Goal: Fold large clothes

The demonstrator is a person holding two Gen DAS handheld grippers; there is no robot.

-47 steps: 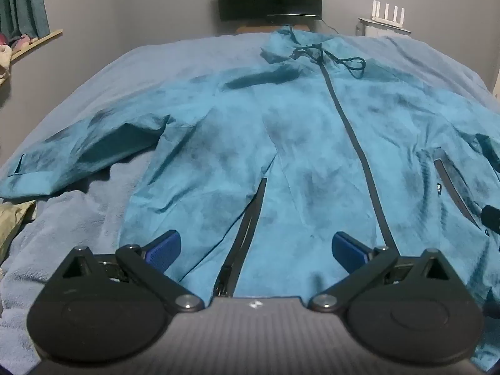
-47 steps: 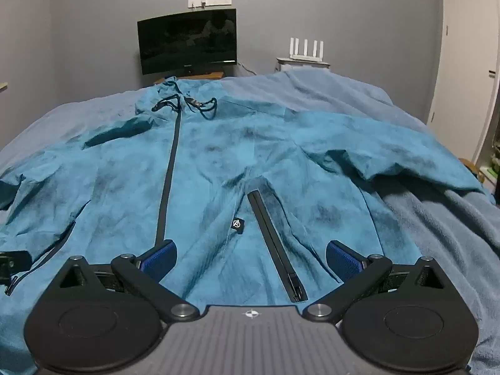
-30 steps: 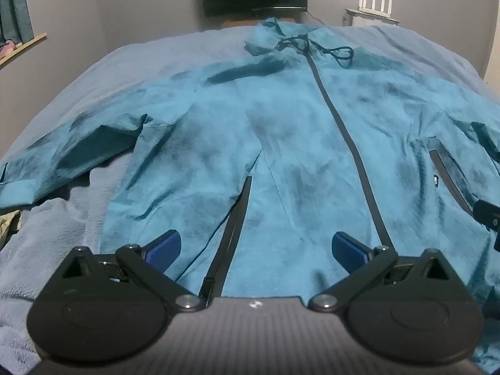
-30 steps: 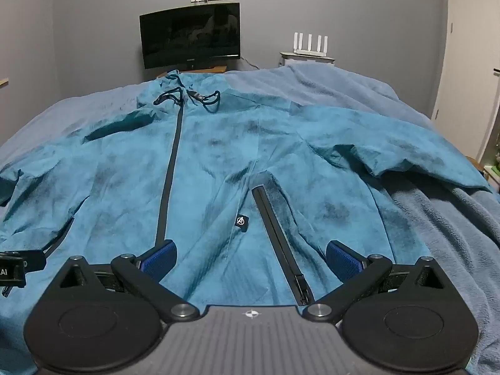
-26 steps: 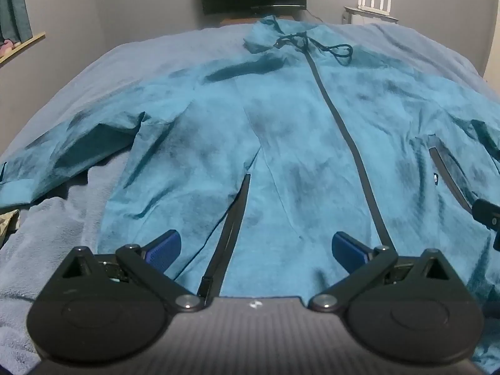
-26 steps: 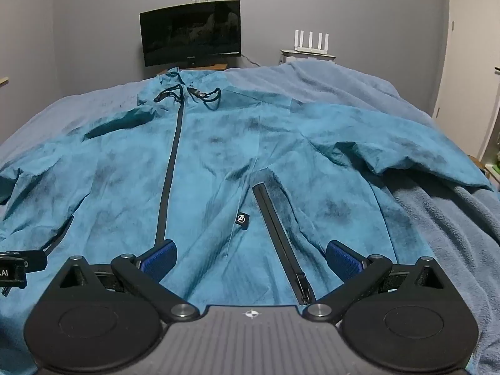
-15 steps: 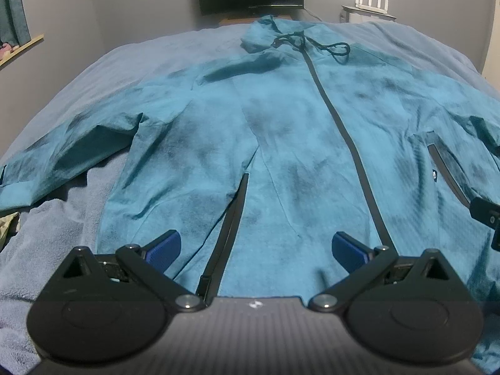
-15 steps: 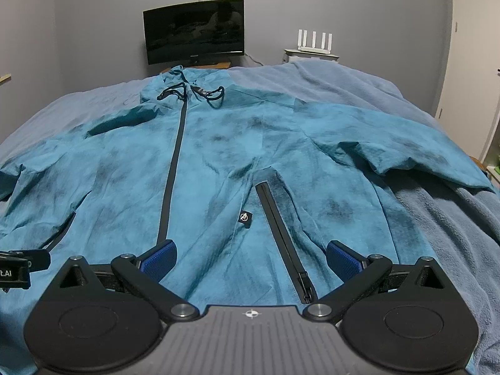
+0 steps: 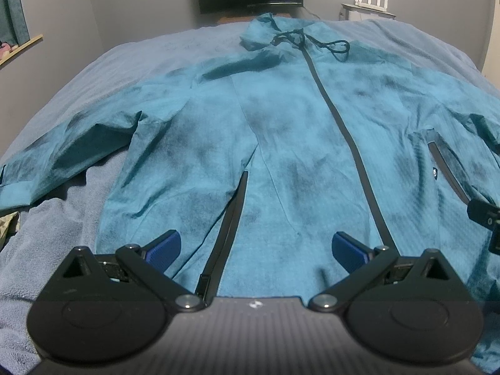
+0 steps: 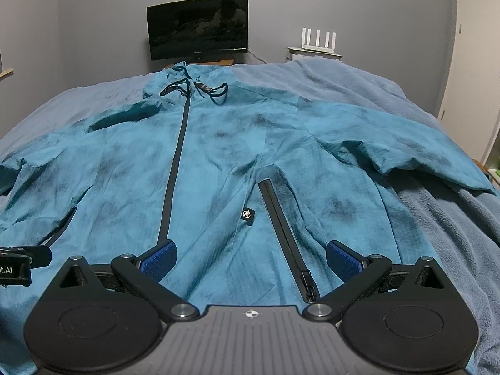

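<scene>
A large teal zip-up jacket [image 9: 281,131] [image 10: 218,162] lies face up and spread out on a blue-grey blanket [image 9: 56,218] [image 10: 453,234], hood at the far end, hem toward me. Its left sleeve [image 9: 62,150] stretches out to the left and its right sleeve [image 10: 406,143] to the right. My left gripper [image 9: 255,248] hovers open over the hem, beside the left pocket zipper [image 9: 229,218]. Over the hem by the right pocket zipper [image 10: 281,225], my right gripper [image 10: 250,257] is open too. Nothing is between either pair of blue pads.
A dark monitor [image 10: 198,28] and a white router [image 10: 317,39] stand past the far end of the bed. A door [image 10: 475,62] is on the right, a curtain and a shelf [image 9: 18,47] on the left. The blanket bunches up at the right [image 10: 343,75].
Both grippers have drifted slightly over the hem and the views have risen a little. The jacket has not moved and both grippers stay open.
</scene>
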